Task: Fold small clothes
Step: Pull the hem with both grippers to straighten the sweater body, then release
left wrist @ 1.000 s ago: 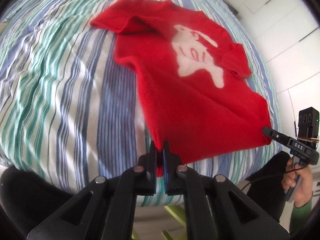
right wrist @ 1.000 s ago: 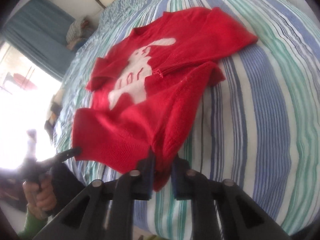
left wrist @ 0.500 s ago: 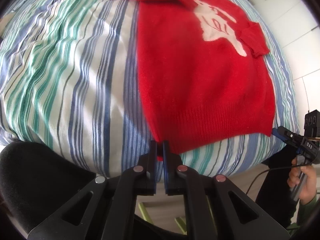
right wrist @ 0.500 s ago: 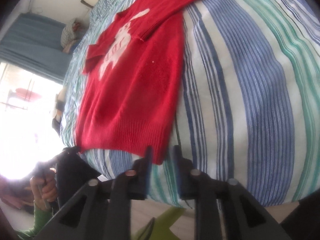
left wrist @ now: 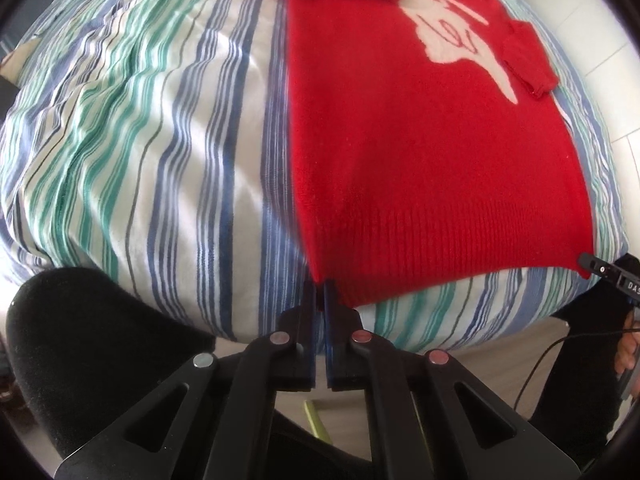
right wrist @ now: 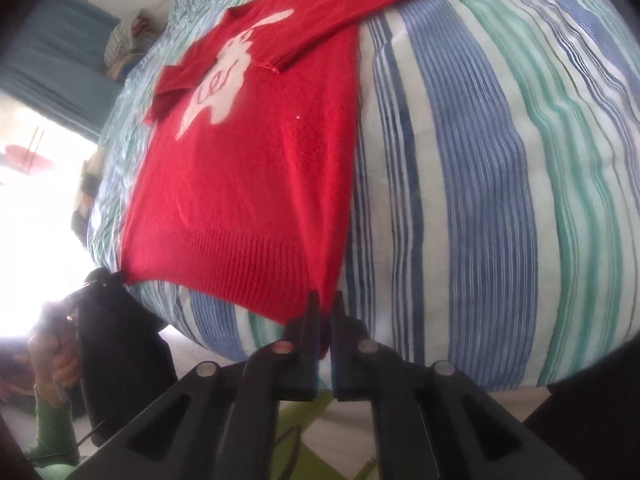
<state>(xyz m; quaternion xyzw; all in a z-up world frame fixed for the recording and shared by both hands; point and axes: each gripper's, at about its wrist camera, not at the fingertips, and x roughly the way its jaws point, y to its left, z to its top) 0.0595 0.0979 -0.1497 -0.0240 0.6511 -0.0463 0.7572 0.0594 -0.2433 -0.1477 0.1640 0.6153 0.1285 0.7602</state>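
The knitted red sweater [left wrist: 420, 168] is a bright, even red, with a pale pinkish-white animal figure [left wrist: 456, 36] at the upper right of the left wrist view, marked by thin red lines. The striped cotton bedcover [left wrist: 160, 140] is white with dark blue, light blue and green stripes. Both black plastic grippers [left wrist: 319, 292] [right wrist: 326, 304] carry silver round bolts. At the upper left of the right wrist view hangs a teal curtain [right wrist: 52, 48].
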